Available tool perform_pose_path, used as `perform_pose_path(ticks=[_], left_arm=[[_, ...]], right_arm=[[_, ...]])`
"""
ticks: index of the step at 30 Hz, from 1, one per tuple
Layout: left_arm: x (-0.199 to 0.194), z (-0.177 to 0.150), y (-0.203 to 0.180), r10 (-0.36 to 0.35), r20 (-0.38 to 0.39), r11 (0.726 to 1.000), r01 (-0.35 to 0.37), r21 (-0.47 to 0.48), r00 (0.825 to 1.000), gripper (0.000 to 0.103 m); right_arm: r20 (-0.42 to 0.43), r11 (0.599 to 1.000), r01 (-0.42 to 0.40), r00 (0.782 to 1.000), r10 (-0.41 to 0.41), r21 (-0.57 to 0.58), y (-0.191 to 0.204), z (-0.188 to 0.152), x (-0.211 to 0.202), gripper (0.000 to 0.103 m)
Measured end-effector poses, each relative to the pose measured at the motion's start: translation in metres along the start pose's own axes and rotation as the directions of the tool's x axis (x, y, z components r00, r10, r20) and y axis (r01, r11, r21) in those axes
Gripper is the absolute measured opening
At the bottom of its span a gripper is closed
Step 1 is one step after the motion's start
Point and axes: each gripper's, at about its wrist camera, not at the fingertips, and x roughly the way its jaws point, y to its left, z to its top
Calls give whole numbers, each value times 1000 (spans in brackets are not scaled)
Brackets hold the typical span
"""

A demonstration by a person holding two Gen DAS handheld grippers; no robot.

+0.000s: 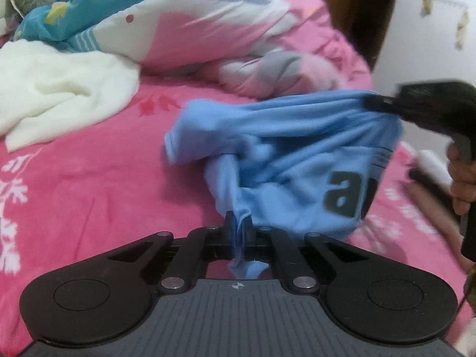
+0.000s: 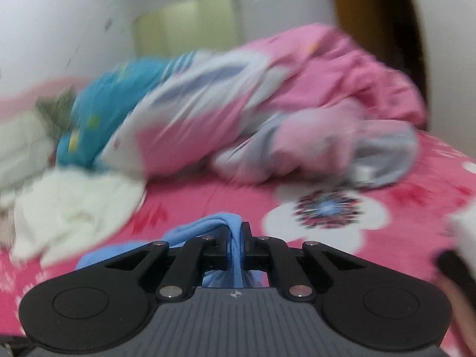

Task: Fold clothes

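Light blue jersey garment (image 1: pixel 282 154): plain sky blue with dark grey block lettering and thin dark stripes at one edge. Bright pink bedsheet (image 1: pixel 89 184): white snowflake and flower prints, red leaf motifs, one multicoloured rosette. Fluffy cream-white blanket (image 1: pixel 53 89): unpatterned. Crumpled quilt (image 1: pixel 190 32): white and pink panels with grey-lilac leaf shapes. Turquoise cloth (image 1: pixel 98 6): yellow-green spots, white-striped edge.

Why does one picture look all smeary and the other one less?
Right wrist view: bedding and white towel are streaked with motion blur; only the right gripper pinching the blue shirt looks sharp. Left wrist view: the pink bedspread is clearer, the shirt slightly smeared. Both bend at the edges.
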Motion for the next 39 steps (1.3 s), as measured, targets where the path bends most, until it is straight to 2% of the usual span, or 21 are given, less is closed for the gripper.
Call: perform_pose_path(ticks=[4,5,7,8,10,11,12,14,16,17,18,21,24,25,26,27,28,29,33,36,39], left_arm=[[-49,-15,0,-70,20,998,70,-3,997,1],[-62,-21,2,-88,19,996,88,-4,996,1],[-73,-33,4,-122,-14,993,122,3,992,1],[-75,-39,5,-132,-38,991,133,11,990,1],[-72,-52,4,-136,-89,989,141,50,987,1],[-74,-58,5,-131,-105,989,138,61,986,1],[-76,-63,6,-132,-121,988,141,67,984,2],[-82,-66,8,-134,-111,989,141,52,985,5],[-89,-68,11,-136,-98,989,140,35,986,19],[-92,-67,13,-135,-83,990,137,18,987,29],[-94,-67,14,-133,-66,991,133,-1,989,34],[-96,-65,11,-123,-52,992,123,-13,991,41],[-97,-64,5,-98,-37,995,98,-10,994,54],[-99,-65,3,-94,-28,996,93,-8,995,56],[-99,-65,2,-90,-22,996,90,-6,996,59],[-99,-65,1,-83,-22,997,82,-4,996,61],[-98,-64,1,-74,-22,997,74,-2,997,61],[-97,-64,0,-66,-23,998,66,1,998,61],[-96,-66,-2,-57,-23,998,57,22,998,62],[-88,-68,-4,-65,-41,998,66,22,997,62],[-82,-69,-8,-87,-47,996,88,27,995,62]], right_arm=[[24,990,70,997,-73,121,-39,-19,-78,5],[9,986,89,996,-91,142,-47,-28,-94,5],[-80,979,135,989,-124,152,-61,-54,-117,5],[-136,976,164,980,-145,143,-67,-69,-126,6],[-269,968,241,939,-215,69,-74,-101,-135,9],[-286,960,278,922,-261,23,-74,-111,-142,9],[-282,951,309,910,-304,-26,-72,-119,-151,10],[-196,932,344,912,-361,-119,-61,-120,-172,12],[-101,943,298,944,-314,-145,-46,-108,-184,26],[-66,955,253,962,-266,-155,-37,-101,-183,41],[-32,964,208,976,-216,-167,-28,-94,-182,51],[-7,971,64,998,-67,-232,8,-77,-157,54],[-104,956,-120,990,96,-266,43,-78,-107,57],[-148,950,-153,982,115,-273,52,-83,-92,57],[-190,942,-176,974,125,-287,61,-90,-76,50],[-220,933,-173,970,105,-317,65,-97,-61,15],[-234,925,-148,970,67,-349,67,-101,-49,3],[-226,927,-117,974,36,-357,64,-102,-44,4],[-13,986,34,999,-37,-162,11,-73,-98,4],[110,984,172,980,-165,-54,-40,-63,-150,4],[115,948,319,941,-319,26,-91,-72,-191,4]])
